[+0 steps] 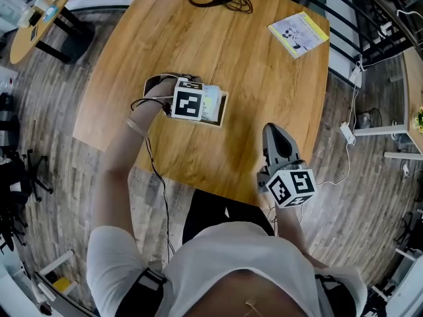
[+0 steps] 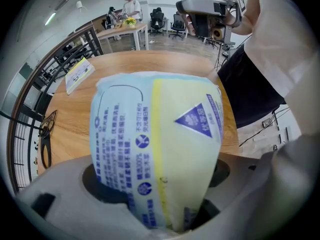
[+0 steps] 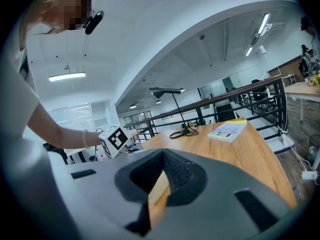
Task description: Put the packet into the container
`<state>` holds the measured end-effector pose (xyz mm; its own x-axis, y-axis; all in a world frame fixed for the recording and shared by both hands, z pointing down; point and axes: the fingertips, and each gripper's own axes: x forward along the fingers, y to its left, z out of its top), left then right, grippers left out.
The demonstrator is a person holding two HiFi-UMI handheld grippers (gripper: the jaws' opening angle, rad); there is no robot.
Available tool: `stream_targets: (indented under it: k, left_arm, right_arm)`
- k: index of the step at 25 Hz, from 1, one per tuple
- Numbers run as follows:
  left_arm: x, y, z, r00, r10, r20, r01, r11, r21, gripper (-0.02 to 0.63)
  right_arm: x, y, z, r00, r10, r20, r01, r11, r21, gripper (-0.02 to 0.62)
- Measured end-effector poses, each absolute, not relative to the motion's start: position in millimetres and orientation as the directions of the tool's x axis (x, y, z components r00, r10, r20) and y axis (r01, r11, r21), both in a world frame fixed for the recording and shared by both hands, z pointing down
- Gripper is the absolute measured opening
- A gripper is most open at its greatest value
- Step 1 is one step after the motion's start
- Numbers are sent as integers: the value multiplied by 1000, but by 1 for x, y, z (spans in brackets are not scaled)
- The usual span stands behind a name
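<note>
two grippers show here: the left gripper (image 1: 197, 105) points straight down over the small open container (image 1: 223, 111) near the middle of the wooden tabletop (image 1: 218, 45). its jaws are clamped on the pale yellow and blue packet (image 2: 155, 144), which in the head view is at the mouth of the container. the right gripper (image 1: 275, 136) is well apart from it at the near edge of the tabletop, jaws together with nothing between them, and a yellow booklet (image 1: 299, 33) lies near the far right corner.
</note>
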<state>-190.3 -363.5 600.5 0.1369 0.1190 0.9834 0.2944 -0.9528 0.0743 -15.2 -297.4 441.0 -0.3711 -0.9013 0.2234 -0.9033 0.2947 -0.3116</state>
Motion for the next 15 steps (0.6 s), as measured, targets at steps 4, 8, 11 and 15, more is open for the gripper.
stream_targets:
  k: [4, 8, 11, 15]
  left_arm:
    - [-191, -363, 598, 119, 133, 984, 293, -952, 93, 386]
    - [-188, -357, 595, 124, 160, 979, 289, -950, 119, 436]
    - [-190, -352, 594, 119, 177, 977, 288, -948, 137, 440]
    - [-191, -354, 596, 118, 152, 981, 281, -953, 114, 440]
  right_arm:
    - [-15, -298, 442, -370, -902, 224, -903, 293, -313, 12]
    - [-12, -297, 443, -368, -903, 223, -904, 290, -314, 12]
    - [-12, -298, 441, -367, -904, 219, -903, 290, -316, 12]
    - [-14, -298, 440, -374, -901, 218, -901, 297, -317, 12]
